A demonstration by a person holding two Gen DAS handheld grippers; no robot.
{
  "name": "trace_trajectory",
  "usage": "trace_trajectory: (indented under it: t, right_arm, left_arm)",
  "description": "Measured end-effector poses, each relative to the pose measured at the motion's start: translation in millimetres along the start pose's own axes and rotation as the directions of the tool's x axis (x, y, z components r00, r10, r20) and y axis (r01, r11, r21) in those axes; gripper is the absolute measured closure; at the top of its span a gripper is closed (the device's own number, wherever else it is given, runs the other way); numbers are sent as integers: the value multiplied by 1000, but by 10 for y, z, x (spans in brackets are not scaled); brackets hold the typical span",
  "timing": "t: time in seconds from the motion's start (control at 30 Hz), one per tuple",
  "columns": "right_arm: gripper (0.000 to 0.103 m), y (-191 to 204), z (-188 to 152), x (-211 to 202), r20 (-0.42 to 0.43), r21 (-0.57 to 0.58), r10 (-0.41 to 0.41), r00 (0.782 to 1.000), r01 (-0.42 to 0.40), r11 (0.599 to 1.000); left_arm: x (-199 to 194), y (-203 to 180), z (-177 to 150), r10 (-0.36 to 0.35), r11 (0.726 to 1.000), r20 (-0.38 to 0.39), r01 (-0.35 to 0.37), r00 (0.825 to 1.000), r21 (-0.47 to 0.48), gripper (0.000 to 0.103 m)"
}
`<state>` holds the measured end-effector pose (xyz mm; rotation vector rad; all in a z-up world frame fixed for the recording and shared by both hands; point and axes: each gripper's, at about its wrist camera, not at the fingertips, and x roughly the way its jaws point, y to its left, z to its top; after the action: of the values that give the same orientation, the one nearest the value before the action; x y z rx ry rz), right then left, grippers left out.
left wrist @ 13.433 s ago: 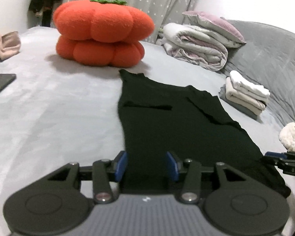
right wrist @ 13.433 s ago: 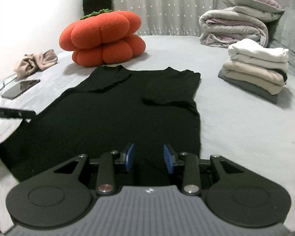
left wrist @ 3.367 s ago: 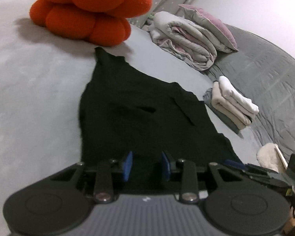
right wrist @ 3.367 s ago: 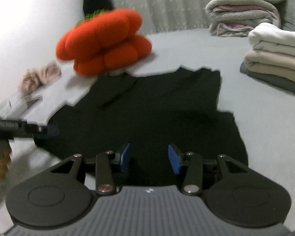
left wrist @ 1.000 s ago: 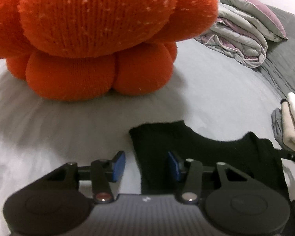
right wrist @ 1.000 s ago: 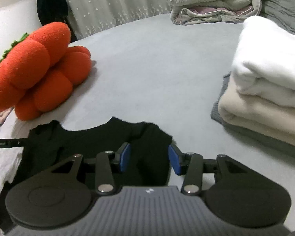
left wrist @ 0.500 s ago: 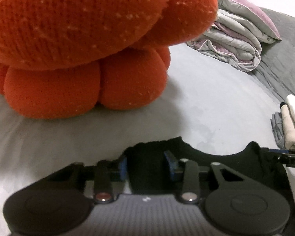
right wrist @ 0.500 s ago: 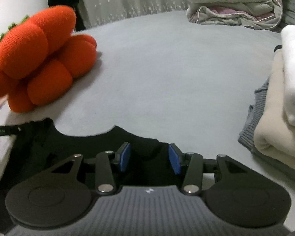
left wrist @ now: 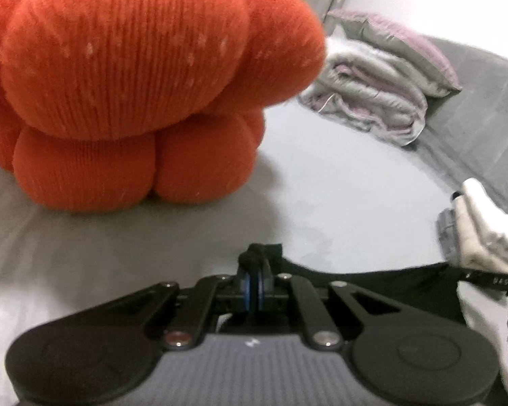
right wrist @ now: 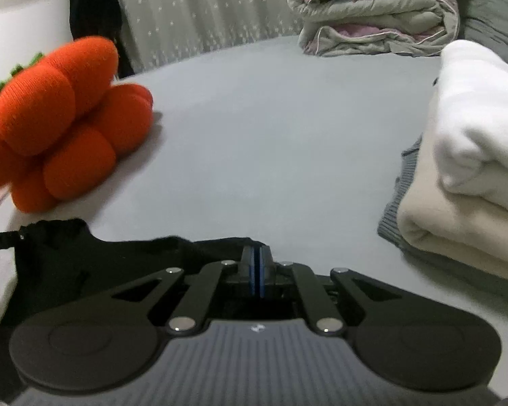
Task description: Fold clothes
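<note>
Low on the grey bed (right wrist: 288, 128), the left gripper (left wrist: 255, 286) and right gripper (right wrist: 257, 272) each clench 1 far corner of the black garment (right wrist: 118, 257), 2 spread holds that likely keep that edge taut for folding.

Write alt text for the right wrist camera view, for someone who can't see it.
The right tongs are shut on the top edge of a black garment lying on a grey bed. An orange pumpkin-shaped cushion sits to the left, a stack of folded clothes to the right, and a rolled duvet lies beyond.
</note>
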<state>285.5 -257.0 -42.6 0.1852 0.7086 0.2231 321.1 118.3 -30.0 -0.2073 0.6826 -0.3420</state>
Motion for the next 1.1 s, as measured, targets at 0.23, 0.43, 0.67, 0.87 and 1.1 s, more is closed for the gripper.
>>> trace_trajectory:
  t: [0.23,0.43,0.67,0.87,1.1]
  right_arm:
    - [100,116,-39,-415,55,19,39,998,-40,999]
    - [100,227,-88,-769,80,24,61,995,-63,998]
    - [100,339,-242,-1201,115,37,107,988,-112,993]
    - [100,393,-543,-1458,99,38,128,987,-132,991]
    - [100,312,-1001,-1448,43,78,125,991,-128,989]
  left_arm:
    - [-403,-66,-76,-55,998,54,55,997,-2,99]
    - [-779,-135,-161,-107,994,99,109,989,-8,99]
    - [-1199,-247,-395,-174,984,123,176,977,-9,99]
    - [-1399,-262,-784,-198,980,92,200,976,-12,99]
    - [-1390,-164,-1271,-185,982,30,186,982,-31,99]
